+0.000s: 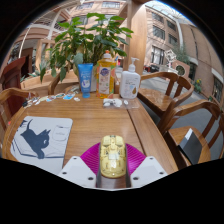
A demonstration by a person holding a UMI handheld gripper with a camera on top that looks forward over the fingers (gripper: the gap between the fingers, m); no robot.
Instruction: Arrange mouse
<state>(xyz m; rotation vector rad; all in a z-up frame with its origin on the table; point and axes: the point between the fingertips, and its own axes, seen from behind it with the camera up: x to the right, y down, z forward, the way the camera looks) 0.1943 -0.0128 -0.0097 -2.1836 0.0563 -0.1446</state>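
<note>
A pale yellow computer mouse (113,154) sits lengthwise between my gripper's fingers, held above the near end of the wooden table (95,120). My gripper (113,162) is shut on it, with a magenta pad pressed to each side. A light mouse pad (40,138) with a dark cat picture lies on the table ahead and to the left of the fingers.
At the table's far end stand a leafy plant (85,40), a blue tube (85,77), a yellow bottle (106,75) and a white pump bottle (130,82), with small items around them. Wooden chairs stand at the right (172,95) and left (12,100).
</note>
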